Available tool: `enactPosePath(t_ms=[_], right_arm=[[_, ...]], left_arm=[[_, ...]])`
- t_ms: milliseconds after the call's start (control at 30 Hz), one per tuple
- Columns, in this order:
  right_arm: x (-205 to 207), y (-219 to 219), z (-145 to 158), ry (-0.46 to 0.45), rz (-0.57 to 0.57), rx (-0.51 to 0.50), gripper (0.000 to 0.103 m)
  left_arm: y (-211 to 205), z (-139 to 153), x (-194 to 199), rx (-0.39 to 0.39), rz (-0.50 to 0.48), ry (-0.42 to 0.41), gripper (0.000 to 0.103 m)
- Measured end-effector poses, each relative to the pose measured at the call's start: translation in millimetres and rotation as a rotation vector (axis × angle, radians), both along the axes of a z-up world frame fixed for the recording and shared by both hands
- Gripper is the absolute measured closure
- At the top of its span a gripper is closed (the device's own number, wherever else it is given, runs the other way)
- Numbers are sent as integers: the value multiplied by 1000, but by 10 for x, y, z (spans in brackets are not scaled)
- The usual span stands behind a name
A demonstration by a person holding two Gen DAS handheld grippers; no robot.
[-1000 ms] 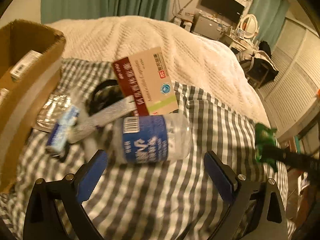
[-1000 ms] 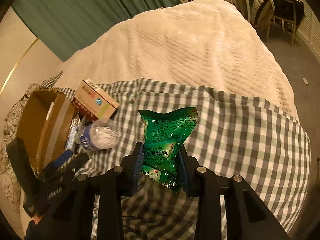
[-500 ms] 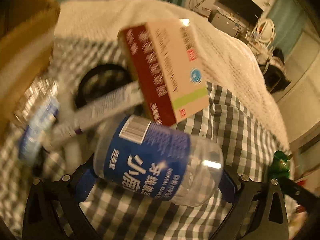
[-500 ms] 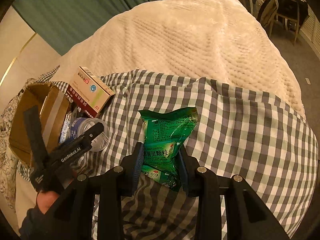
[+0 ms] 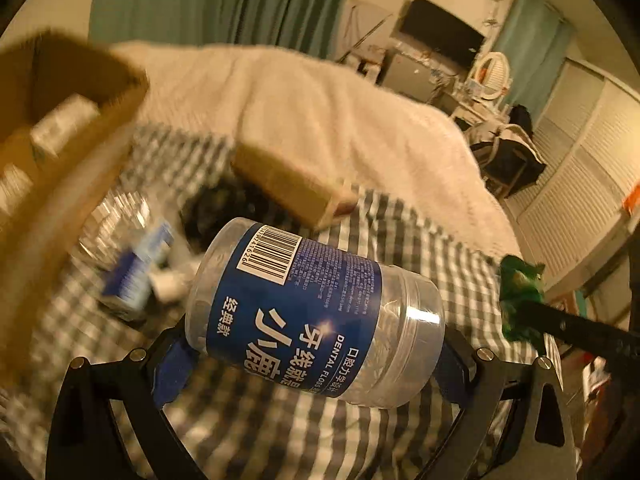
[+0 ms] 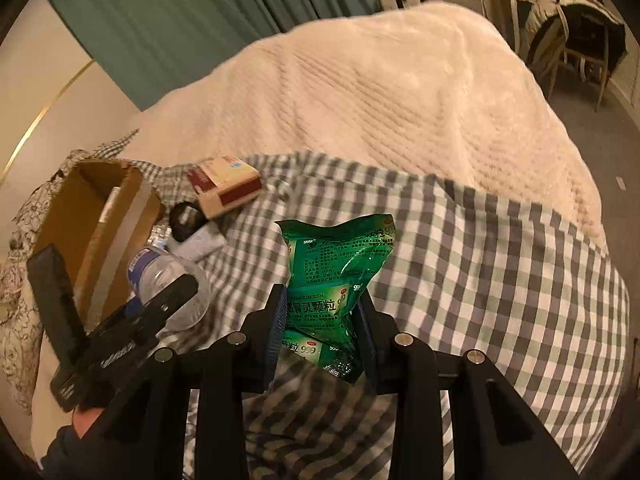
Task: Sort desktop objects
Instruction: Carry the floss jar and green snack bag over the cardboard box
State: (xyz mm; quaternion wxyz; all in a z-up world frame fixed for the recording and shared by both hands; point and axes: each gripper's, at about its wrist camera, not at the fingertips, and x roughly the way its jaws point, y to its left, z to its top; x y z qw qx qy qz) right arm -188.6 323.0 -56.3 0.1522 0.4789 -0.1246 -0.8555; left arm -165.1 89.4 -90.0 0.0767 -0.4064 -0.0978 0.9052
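Status: sorting is under way, not complete; both grippers are loaded.

Left gripper [image 5: 316, 354]: its blue-padded fingers [image 5: 170, 364] are clamped on the two ends of a clear dental floss jar [image 5: 316, 312] with a blue label; the jar lies crosswise between them, tilted, and appears to be clear of the checked cloth [image 5: 420, 248] (judged from the left wrist view, which is blurred by motion).

Right gripper [image 6: 322, 340]: its fingers are closed on the lower part of a green medicine sachet pack [image 6: 338, 276]; the upper part of the pack stands free above the jaws, over the cloth.

Destination: a cardboard box [image 6: 96, 216] stands open at the left edge of the cloth; the left wrist view shows at least one small pale packet inside it [image 5: 64, 124], so some items seem already sorted (the count cannot be told).

Remaining on the cloth, just beside the box: a red-and-cream medicine carton [image 6: 226, 184]; a black rounded object [image 6: 186, 220]; a small blue-and-white pack [image 5: 136, 268]; some crinkled clear packaging [image 5: 112, 216]; a pale tube-like item [image 6: 200, 242] (too blurred to identify).

Assessment: two items are in hand and not yet deposited; roughly five loose items are left to collect; the task is judged to be near its middle stage.
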Motion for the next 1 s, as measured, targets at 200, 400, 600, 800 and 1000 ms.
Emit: enactPosePath(t_ms=[200,400,600,800,1000], right_arm=[[265,-284,384,86,38,-32,70],[437,-910,654,143,130,-36,70],[442,-1912,771,151,296,-20,70],[282,-2858,734,139,419,-36,70],[26,-3512,676,140,427,-17,69]], left_arm=[[-359,646,265,-160,-58,134,3],[-1030,1021,398,-251,-13,179,3],[-1770,1060,406,-320,94,192,3],[-2301,847,394,-194,150,184,3],[-2255,773,363,-301,129,224,1]])
